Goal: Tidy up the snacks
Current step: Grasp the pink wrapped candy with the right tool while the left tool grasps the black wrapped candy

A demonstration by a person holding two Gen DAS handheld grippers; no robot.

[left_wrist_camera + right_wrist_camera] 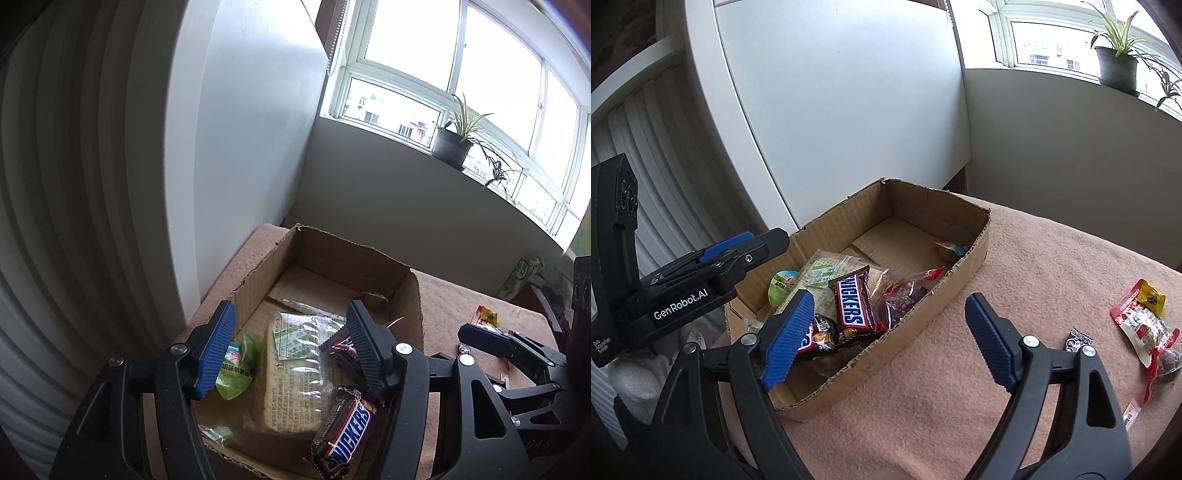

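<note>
- Snacks mostly lie in the box (pixel 960 266), the collecting spot: a Snickers (pixel 851 304) leans on a cracker pack (pixel 295 384), with a green jelly cup (pixel 783 286) beside them.
- 2 packets remain outside the box on the blanket (pixel 1015 369): a red packet (pixel 1145 325) and a small black candy (pixel 1078 341).
- Left gripper (pixel 291 350) hovers over the box, fingers apart and empty, probably just after a drop.
- Right gripper (pixel 890 339) straddles the box's near wall, fingers apart, empty.
</note>
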